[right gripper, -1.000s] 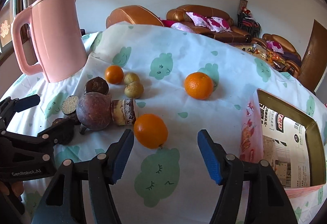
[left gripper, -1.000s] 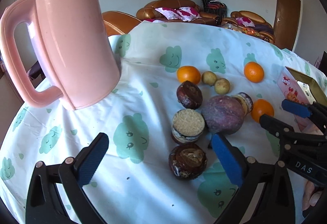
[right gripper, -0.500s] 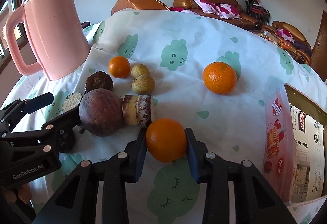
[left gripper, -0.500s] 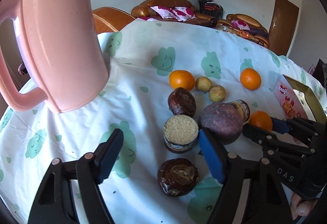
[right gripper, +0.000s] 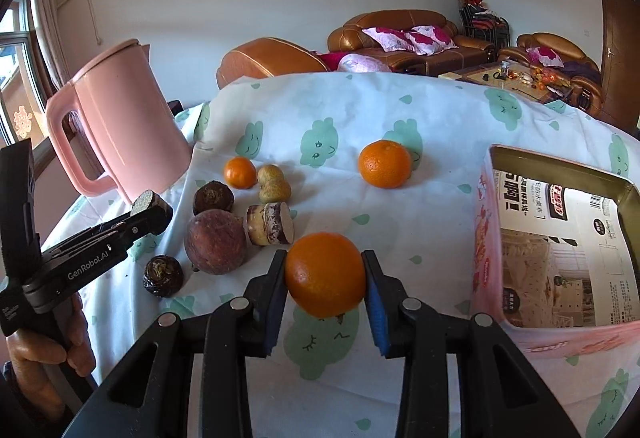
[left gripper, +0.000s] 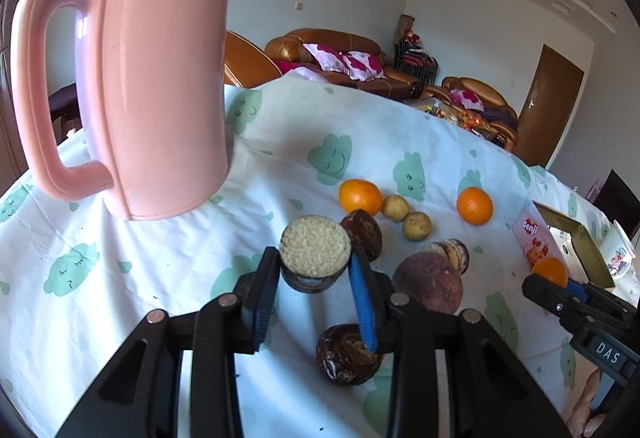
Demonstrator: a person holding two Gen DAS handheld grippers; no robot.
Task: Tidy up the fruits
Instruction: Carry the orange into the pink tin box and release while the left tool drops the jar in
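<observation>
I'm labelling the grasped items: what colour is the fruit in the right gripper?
Orange: the fruit clamped in the right gripper is plain bright orange, clearest in the right wrist view.

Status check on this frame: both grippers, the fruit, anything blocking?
Left gripper shut on the cut fruit half, lifted. Right gripper shut on an orange, beside the open box. Remaining fruit on the tablecloth; no obstruction visible.

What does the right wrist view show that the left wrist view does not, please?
Only the right wrist view shows the printed paper lining the box and the window. Only the left wrist view shows the white cup beyond the box. Both show the pink jug, the left gripper clamping the cut fruit, and the right gripper clamping an orange.
</observation>
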